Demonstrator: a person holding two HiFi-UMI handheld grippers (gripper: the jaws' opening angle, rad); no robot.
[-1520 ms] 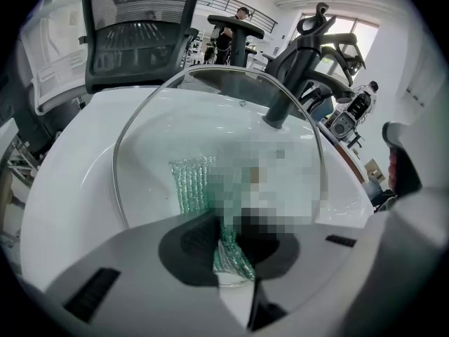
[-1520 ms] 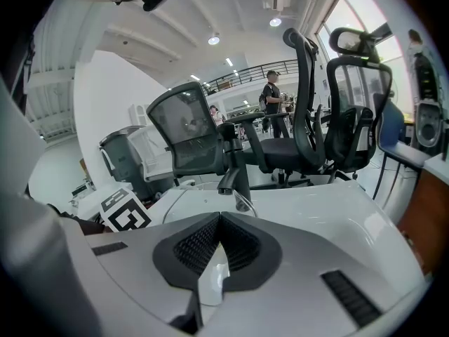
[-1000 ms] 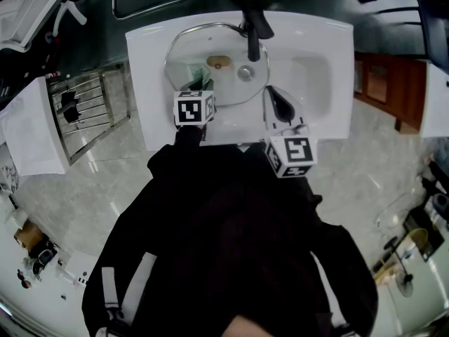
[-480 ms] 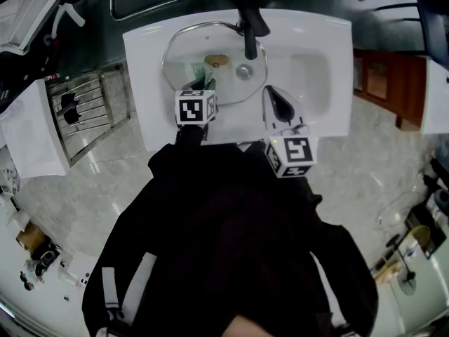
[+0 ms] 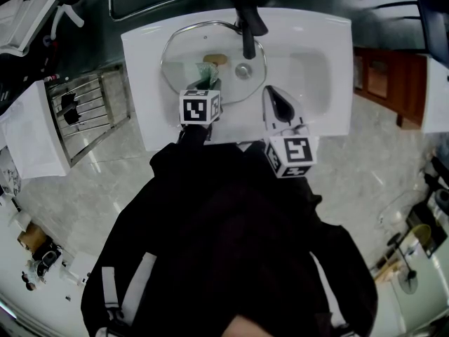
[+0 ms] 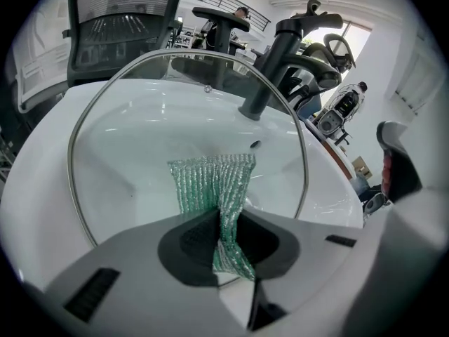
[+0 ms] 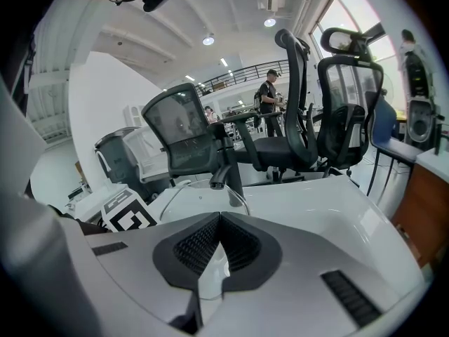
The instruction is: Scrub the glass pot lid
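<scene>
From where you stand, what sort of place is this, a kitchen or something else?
Probably an open office or lab with a washing station, not a home kitchen. Behind a white washbasin with a black faucet stand mesh office chairs, and a glass pot lid sits in the basin.

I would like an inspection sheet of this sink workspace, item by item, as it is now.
Surface: white sink, black faucet at the back.
Job's things: glass pot lid lies over the basin; green scrub cloth lies against the glass.
Clutter: small tan thing within the lid's outline, cannot tell what.
Grippers: left gripper jaws shut on the green scrub cloth; right gripper jaws together, empty, over the sink's front edge.
Cables: nothing seen.
Surroundings: metal rack at left, office chairs behind.
</scene>
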